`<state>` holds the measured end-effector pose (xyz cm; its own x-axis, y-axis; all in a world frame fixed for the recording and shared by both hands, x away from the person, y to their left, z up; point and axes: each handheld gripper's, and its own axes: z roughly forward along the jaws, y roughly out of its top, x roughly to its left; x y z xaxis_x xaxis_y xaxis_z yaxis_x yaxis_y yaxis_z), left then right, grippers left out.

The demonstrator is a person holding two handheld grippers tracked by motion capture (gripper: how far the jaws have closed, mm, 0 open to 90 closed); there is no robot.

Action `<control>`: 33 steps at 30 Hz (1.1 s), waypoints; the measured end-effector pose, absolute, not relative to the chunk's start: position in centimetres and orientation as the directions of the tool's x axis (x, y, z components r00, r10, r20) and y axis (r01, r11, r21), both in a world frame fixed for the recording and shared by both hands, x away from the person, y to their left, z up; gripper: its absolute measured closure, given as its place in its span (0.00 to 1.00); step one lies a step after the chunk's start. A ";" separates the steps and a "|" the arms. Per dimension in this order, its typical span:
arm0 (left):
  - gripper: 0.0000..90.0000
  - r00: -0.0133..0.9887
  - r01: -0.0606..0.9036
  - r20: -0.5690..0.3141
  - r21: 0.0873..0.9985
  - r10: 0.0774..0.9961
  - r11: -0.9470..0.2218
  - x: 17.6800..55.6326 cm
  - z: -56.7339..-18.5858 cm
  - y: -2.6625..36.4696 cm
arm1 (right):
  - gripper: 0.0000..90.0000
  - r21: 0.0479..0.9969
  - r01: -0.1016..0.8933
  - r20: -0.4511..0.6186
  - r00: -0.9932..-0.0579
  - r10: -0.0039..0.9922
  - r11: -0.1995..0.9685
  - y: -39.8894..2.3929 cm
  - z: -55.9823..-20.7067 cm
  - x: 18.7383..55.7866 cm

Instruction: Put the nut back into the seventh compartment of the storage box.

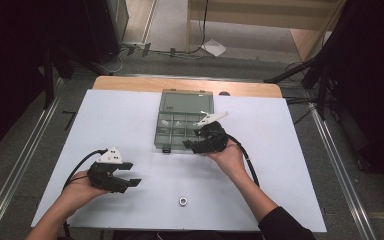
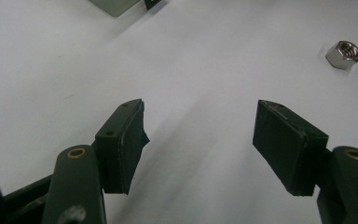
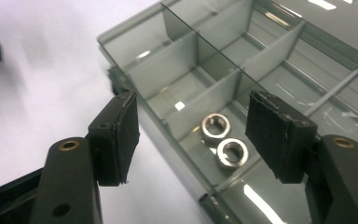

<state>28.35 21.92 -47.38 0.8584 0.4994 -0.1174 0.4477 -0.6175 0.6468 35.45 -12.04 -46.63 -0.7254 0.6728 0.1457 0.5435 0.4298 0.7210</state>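
Note:
A clear grey compartment box stands open at the table's middle back, its lid laid back. In the right gripper view two steel nuts lie side by side in one front compartment of the box. My right gripper hovers over that front edge, jaws open, nothing between the pads. A third nut lies loose on the white table near the front. My left gripper rests at the front left, open and empty, with the loose nut off to its right.
A white sheet covers the table, with a wooden strip along the far edge. A corner of the box shows at the top of the left gripper view. Cables trail from both grippers. Metal rails run on the floor at either side.

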 end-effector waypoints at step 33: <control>0.38 0.857 0.451 -0.118 0.642 0.502 -0.620 28.4 -47.4 21.8 | 0.36 0.763 0.450 0.176 -0.836 0.520 0.465 -11.9 -45.1 29.6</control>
